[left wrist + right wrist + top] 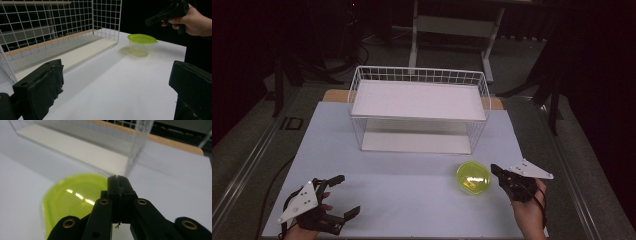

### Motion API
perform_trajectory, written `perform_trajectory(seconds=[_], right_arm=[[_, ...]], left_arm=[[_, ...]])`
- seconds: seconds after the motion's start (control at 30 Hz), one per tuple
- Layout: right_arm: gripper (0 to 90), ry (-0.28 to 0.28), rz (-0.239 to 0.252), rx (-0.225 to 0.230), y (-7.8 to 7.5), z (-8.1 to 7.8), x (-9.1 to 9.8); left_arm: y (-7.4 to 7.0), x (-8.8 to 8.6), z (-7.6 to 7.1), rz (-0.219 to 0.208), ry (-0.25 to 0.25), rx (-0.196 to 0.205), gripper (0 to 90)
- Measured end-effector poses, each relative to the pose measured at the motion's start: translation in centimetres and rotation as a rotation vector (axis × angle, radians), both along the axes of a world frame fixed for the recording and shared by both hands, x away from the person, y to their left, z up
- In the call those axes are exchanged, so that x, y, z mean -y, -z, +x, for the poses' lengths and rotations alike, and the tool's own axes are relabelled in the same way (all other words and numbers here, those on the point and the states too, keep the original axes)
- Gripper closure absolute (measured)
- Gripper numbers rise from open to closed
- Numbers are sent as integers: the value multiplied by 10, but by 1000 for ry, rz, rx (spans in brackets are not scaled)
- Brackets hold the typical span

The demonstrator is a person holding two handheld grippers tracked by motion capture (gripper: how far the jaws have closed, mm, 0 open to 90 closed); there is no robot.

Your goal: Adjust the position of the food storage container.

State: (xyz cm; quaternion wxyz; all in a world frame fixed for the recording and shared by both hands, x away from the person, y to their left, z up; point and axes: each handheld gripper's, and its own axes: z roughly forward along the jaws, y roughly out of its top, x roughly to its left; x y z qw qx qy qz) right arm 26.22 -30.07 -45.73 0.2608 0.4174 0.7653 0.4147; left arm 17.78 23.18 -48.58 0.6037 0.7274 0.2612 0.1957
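Note:
A small clear container with a lime-green lid [473, 178] stands on the white table [412, 200], in front of the rack's right end. My right gripper [497, 171] hovers just right of the lid, its jaws pressed together with nothing between them; in the right gripper view its tips [118, 180] hang over the lid [75, 202]. At the table's front left my left gripper [344, 196] stands wide open, empty. In the left gripper view the container [142, 44] sits far ahead, beyond the fingers [40, 90].
A white wire rack [419, 107] with an upper shelf and a lower board stands at the back middle of the table. A desk frame [457, 30] stands on the floor behind. The room around the table is dark.

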Motion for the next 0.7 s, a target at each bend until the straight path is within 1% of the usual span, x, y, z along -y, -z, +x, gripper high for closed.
perform_trajectory(seconds=[0.07,0.13,0.27,0.43,0.47,0.53,0.63,0.7], right_arm=[[900,14,-7,-24,6,-1,4],[900,17,-37,-46,15,-2,6],[900,31,-54,-77,30,-2,10],[900,58,-30,-116,41,0,17],[900,58,-28,-122,44,0,18],[900,46,-40,-142,49,1,16],[900,19,-55,-175,59,1,8],[900,-1,-69,-187,64,2,2]], left_arm=[[0,0,0,-4,-2,3,4],[0,0,-1,1,-2,5,4],[-1,0,-1,7,-2,8,4],[-1,0,-1,4,-3,8,4],[-1,0,-1,4,-3,9,4],[-1,0,-1,8,-1,9,4],[-1,1,-1,12,1,8,4],[-1,1,-1,13,0,9,4]])
